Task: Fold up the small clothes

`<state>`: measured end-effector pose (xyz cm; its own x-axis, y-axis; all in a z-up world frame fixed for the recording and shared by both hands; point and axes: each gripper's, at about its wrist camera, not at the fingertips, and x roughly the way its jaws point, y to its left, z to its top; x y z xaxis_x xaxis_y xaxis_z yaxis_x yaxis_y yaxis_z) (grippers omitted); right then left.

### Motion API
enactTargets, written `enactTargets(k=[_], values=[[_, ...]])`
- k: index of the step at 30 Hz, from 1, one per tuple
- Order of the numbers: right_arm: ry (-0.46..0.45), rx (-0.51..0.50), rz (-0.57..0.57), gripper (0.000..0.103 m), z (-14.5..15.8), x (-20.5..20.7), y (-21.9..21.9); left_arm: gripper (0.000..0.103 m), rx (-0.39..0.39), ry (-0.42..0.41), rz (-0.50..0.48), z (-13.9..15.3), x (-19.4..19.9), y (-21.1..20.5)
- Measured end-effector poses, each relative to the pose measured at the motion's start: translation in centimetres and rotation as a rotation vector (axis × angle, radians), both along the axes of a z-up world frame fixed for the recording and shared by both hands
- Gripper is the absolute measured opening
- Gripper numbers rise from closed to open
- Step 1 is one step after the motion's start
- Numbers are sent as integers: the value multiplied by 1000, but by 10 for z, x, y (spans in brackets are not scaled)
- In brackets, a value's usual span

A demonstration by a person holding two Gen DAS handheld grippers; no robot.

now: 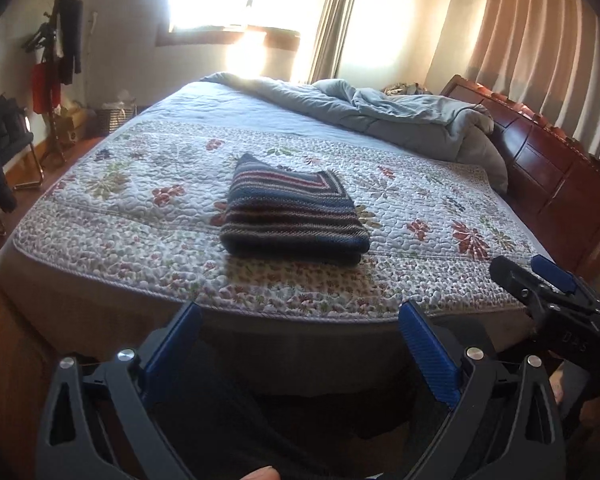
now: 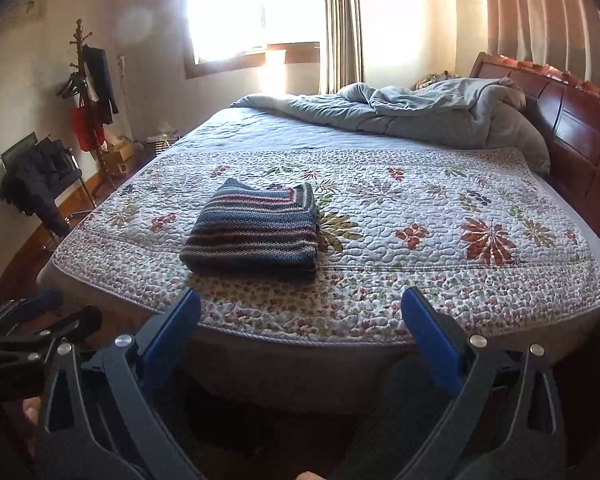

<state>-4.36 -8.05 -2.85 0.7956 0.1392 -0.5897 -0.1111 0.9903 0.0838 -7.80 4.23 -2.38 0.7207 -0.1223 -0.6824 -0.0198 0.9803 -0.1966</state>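
Note:
A striped knitted garment (image 1: 292, 212) (image 2: 256, 230), in blue, red and grey, lies folded into a neat rectangle on the floral quilt (image 1: 420, 216) (image 2: 420, 220) near the bed's front edge. My left gripper (image 1: 300, 316) hangs open in front of the bed edge, short of the garment, with nothing between its blue pads. My right gripper (image 2: 300, 304) is open too, wide and empty, also back from the bed edge. Each gripper shows at the side of the other's view: the right gripper (image 1: 532, 276) at the right edge, the left gripper (image 2: 64, 308) at the lower left.
A rumpled grey duvet (image 1: 380, 116) (image 2: 420, 108) is heaped at the far side by the dark wooden headboard (image 1: 548, 160) (image 2: 580, 128). A coat stand (image 1: 56, 72) (image 2: 92, 92) and a chair with dark clothes (image 2: 40, 184) stand on the left. A bright window (image 2: 252, 8) glares behind.

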Motion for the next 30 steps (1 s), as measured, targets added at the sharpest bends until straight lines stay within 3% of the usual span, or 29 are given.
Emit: enactTargets(k=[17, 30], values=[[18, -3, 20, 100, -13, -5, 6, 99, -6, -9, 40, -1, -8, 4], [-3, 18, 13, 100, -11, -10, 0, 99, 97, -31, 68, 13, -17, -9]])
